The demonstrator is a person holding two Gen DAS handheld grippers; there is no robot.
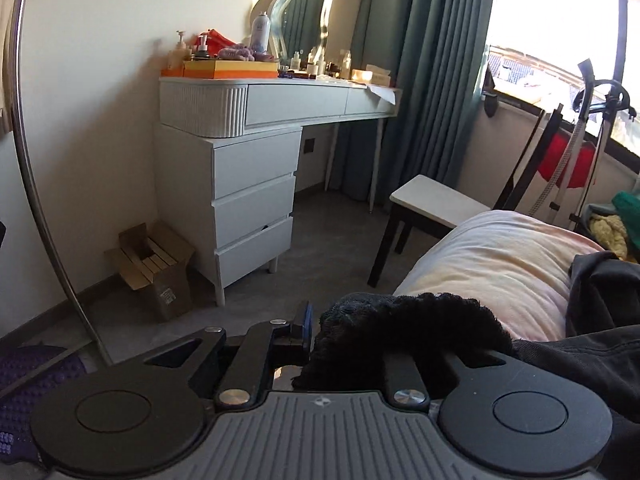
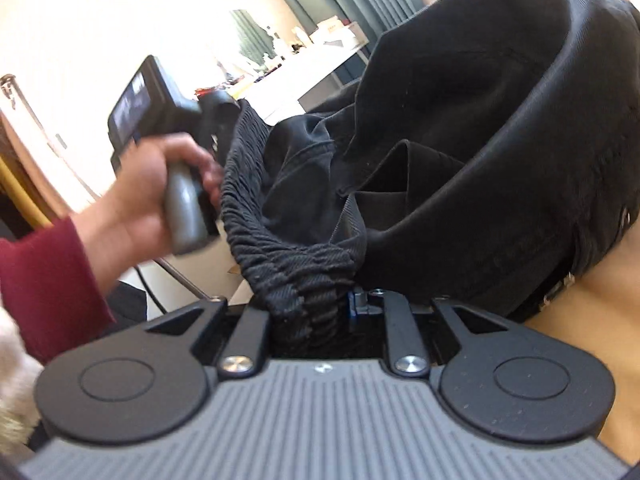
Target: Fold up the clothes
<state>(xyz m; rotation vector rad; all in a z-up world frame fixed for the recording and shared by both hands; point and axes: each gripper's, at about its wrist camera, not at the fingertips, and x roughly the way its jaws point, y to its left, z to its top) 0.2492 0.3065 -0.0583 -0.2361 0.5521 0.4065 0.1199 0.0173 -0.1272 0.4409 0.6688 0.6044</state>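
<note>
Right now both grippers hold the same black garment point(image 2: 460, 128) by its elastic waistband point(image 2: 280, 256), so treat this as a spread-and-lay step. Your right gripper point(image 2: 312, 312) is clamped on bunched waistband at the lower centre of its frame, the rest ballooning up to the upper right. Your left gripper point(image 1: 316, 332) shows dark ribbed cloth over its right finger and against the blue pad point(image 1: 307, 320); it looks pinched, though the far finger is hidden. Your left hand point(image 2: 148, 196) sits at middle left in the right view, just beside the band. Draw the two grips apart until the band runs straight, keep them level, then lower the cloth flat onto the bed point(image 1: 492, 264).
</note>
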